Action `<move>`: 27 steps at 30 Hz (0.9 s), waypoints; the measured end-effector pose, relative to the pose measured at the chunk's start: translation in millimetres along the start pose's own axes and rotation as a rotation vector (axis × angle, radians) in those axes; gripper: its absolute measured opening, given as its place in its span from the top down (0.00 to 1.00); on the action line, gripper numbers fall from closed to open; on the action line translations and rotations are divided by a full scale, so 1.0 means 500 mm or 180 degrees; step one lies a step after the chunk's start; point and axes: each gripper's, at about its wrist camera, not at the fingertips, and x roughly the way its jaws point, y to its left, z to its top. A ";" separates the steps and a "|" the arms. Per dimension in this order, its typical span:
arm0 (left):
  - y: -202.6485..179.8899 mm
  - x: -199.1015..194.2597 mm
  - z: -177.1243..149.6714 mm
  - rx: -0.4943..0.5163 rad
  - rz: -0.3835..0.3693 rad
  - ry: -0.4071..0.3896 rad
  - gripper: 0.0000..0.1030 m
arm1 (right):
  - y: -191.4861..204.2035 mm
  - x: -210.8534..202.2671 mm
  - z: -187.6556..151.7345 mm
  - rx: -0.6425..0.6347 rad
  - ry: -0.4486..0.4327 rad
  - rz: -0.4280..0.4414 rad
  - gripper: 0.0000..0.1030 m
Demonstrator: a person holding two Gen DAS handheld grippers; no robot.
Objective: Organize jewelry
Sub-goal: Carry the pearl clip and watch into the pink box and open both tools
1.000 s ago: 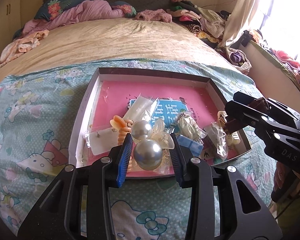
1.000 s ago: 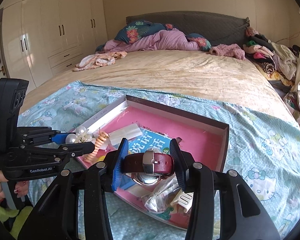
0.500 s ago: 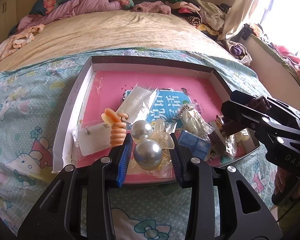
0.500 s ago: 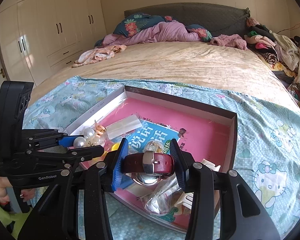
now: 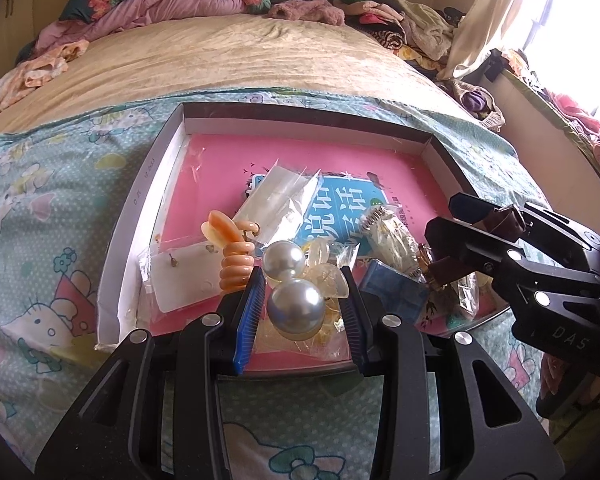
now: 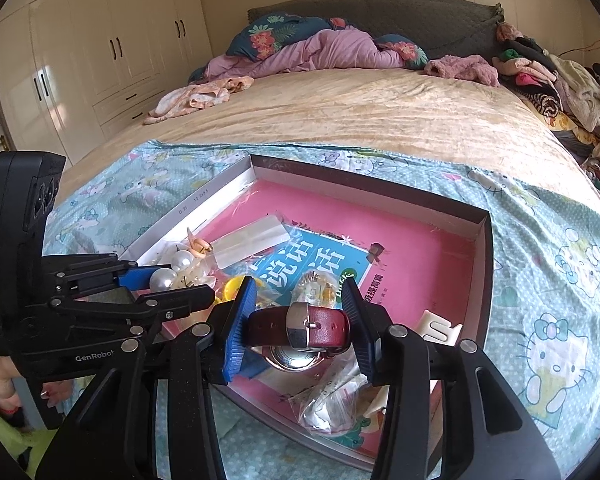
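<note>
A shallow cardboard box [image 5: 148, 184] with a pink floor lies on the Hello Kitty sheet and holds jewelry in clear bags. My left gripper [image 5: 302, 312] is shut on a pearl hair clip [image 5: 296, 308] with two large pearls, held over the box's near edge. My right gripper [image 6: 300, 328] is shut on a watch with a dark red strap [image 6: 300, 326], held over the box's near right part. The right gripper also shows in the left wrist view [image 5: 468, 240], and the left gripper in the right wrist view [image 6: 168, 292].
In the box lie an orange coil hair tie [image 5: 236, 260], a white earring card [image 5: 184, 276], clear bags [image 5: 284, 200], a blue booklet [image 5: 340, 212] and a white clip [image 6: 440, 328]. Clothes are piled at the bed's far right [image 6: 540, 76]. Wardrobes [image 6: 100, 52] stand at left.
Both grippers have moved forward over the box, still holding the pearl clip and the watch. The box looks larger and closer in both views.
</note>
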 end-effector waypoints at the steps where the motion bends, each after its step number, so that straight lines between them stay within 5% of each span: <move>1: 0.002 0.001 0.002 -0.0007 -0.0001 0.0004 0.72 | 0.000 0.003 0.000 0.0000 0.0006 0.0003 0.57; 8: 0.008 0.011 0.004 -0.0054 -0.0019 0.0031 0.72 | -0.012 0.008 -0.006 0.0114 -0.0006 0.0010 0.50; 13: 0.006 0.013 0.003 -0.0058 -0.0004 0.0044 0.72 | -0.013 -0.010 -0.017 0.0147 -0.0072 -0.0014 0.28; 19: 0.001 0.011 0.002 -0.0049 0.0002 0.0057 0.71 | -0.024 -0.052 -0.017 0.0230 -0.0200 -0.0079 0.18; 23: -0.001 0.002 0.005 -0.0056 0.0011 0.0003 0.47 | -0.032 -0.085 -0.016 0.0276 -0.0270 -0.0118 0.17; 27: -0.003 -0.010 0.005 -0.0045 0.0044 -0.0018 0.43 | -0.032 -0.116 -0.022 0.0288 -0.0329 -0.0163 0.16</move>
